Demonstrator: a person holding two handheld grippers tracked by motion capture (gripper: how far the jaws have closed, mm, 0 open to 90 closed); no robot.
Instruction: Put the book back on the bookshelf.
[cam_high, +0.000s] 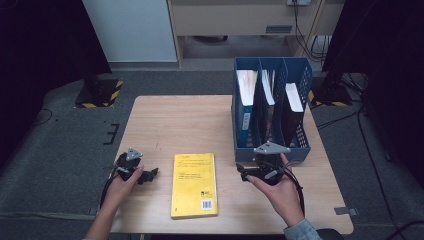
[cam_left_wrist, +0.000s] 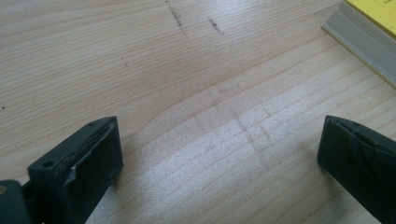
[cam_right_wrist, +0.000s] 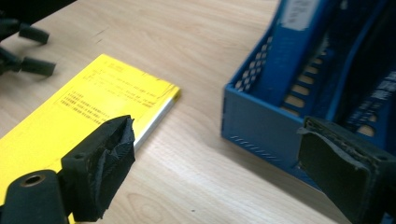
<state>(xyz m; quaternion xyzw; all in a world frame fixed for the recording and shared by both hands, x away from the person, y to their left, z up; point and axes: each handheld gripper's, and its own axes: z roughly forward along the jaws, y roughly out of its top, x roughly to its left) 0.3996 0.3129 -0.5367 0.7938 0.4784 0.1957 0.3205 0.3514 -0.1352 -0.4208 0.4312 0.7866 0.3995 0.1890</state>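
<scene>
Light wood-grain counter (cam_high: 165, 120): flat yellow paperback book (cam_high: 194, 184) lies unfiled btwn both grippers, near blue plastic three-slot file rack (cam_high: 272, 152); left gripper (cam_left_wrist: 219, 154) & right gripper (cam_right_wrist: 215, 163) fingers open, empty — pickup + filing likely both remain.

- Table (cam_high: 175, 120): pale wood with visible grain, matt, a few dark scuffs.
- Yellow book (cam_high: 194, 184): smooth paper cover with a slight sheen; page edges plain matt paper.
- Blue file rack (cam_high: 300, 135): perforated hard plastic, faintly glossy.
- Gripper pads (cam_right_wrist: 112, 163): black, rough, worn matt.
</scene>
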